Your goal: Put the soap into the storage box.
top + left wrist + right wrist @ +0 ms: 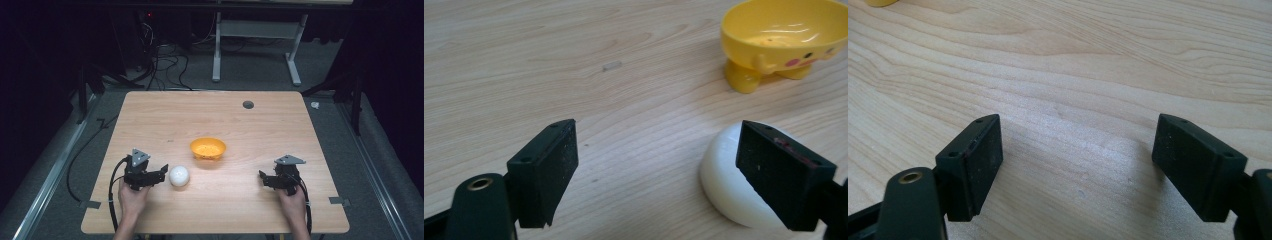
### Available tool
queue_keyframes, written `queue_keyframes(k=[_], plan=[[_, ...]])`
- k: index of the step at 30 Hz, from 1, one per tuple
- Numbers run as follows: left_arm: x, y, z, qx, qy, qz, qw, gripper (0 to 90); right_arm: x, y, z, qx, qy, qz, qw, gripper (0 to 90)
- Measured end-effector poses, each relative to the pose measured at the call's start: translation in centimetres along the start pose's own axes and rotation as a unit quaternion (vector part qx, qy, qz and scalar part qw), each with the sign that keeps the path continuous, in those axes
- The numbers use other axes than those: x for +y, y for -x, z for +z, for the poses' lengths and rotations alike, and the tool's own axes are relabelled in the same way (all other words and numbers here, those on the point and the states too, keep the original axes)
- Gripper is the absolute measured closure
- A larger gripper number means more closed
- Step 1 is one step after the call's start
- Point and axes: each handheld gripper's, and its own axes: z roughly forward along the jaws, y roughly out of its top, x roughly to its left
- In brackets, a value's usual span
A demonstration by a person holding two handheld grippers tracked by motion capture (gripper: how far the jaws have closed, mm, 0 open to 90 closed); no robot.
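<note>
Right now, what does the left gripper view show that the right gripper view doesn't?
Left gripper view: a round white ball partly behind one black jaw, and the whole yellow footed plastic bowl with a cartoon face. Right gripper view: plain wood grain between its jaws, with a yellow sliver at the top edge. Both share the light wooden table and open jaws.

Light wooden table [150,110] with a small dark round hole [248,105] near its far right edge and a tiny pale fleck [612,65] on the surface. Beyond it, grey floor [250,70] with a tangle of black cables [162,60] at far left and a white metal desk frame [295,55] standing behind. A small white scrap [315,105] lies on the floor just off the table's far right corner; metal rails [55,165] run along both sides.
</note>
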Motion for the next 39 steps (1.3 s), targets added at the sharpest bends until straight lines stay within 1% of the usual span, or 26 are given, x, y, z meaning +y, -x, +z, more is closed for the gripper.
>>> queue_keyframes(k=[2,3,6,7,8,11,12,13,14,18,22,23,25,26,29,34,37,39], plan=[[0.1,0.5,-0.2,-0.006,-0.001,0.007,1.0,17.2,0.0,0.0,0.0,0.0,0.0,0.0,1.0,21.1],[0.1,0.5,-0.2,-0.006,-0.001,0.007,1.0,17.2,0.0,0.0,0.0,0.0,0.0,0.0,1.0,21.1],[0.1,1.3,-0.4,-0.014,0.001,0.017,0.9998,17.2,0.0,0.0,0.0,0.0,0.0,0.0,1.0,21.1],[0.1,1.7,-0.4,-0.019,0.002,0.018,0.9997,17.3,0.0,0.0,0.0,0.0,0.0,0.0,1.0,21.1],[0.1,1.9,-0.4,-0.023,0.0,0.022,0.9995,17.2,0.0,0.0,0.0,0.0,0.0,0.0,1.0,21.1],[0.1,2.5,-0.1,-0.03,-0.002,0.026,0.9992,17.2,0.0,0.0,0.0,0.0,0.0,0.0,1.0,21.1],[0.1,2.5,-0.1,-0.03,-0.002,0.026,0.9992,17.2,0.0,0.0,0.0,0.0,0.0,0.0,1.0,21.1],[0.1,2.9,0.2,-0.034,-0.003,0.026,0.9991,17.2,0.0,0.0,0.0,0.0,0.0,0.0,1.0,21.0],[0.0,3.1,0.3,-0.036,-0.007,0.029,0.9989,17.2,0.0,0.0,0.0,0.0,0.0,0.0,1.0,21.1],[-0.2,3.7,1.0,-0.043,-0.014,0.031,0.9985,17.0,0.0,0.0,0.0,0.0,0.0,0.0,1.0,21.1],[-0.4,4.0,1.4,-0.048,-0.02,0.03,0.9982,16.9,0.0,0.0,0.0,0.0,0.0,0.0,1.0,21.1],[-0.6,4.1,1.7,-0.052,-0.024,0.028,0.998,16.8,0.0,0.0,0.0,0.0,0.0,0.001,1.0,21.0],[-0.6,4.2,1.8,-0.052,-0.023,0.027,0.998,16.8,0.0,0.0,0.0,0.0,-0.001,0.001,1.0,21.1],[-0.8,4.4,2.0,-0.054,-0.027,0.028,0.9978,16.8,0.0,0.0,0.0,0.0,0.0,0.001,1.0,21.1],[-0.9,4.6,2.3,-0.055,-0.03,0.029,0.9976,16.7,0.0,0.0,0.0,0.0,-0.001,0.0,1.0,21.0],[-1.2,5.0,2.9,-0.052,-0.039,0.034,0.9973,16.8,0.0,0.0,0.0,-0.001,-0.001,-0.001,1.0,21.0],[-1.4,5.1,3.1,-0.052,-0.04,0.033,0.9973,16.9,0.0,0.0,0.0,-0.001,-0.001,0.0,1.0,21.0],[-1.5,5.2,3.4,-0.051,-0.046,0.034,0.9971,17.0,0.0,0.0,0.0,-0.001,-0.001,-0.001,1.0,21.0]])
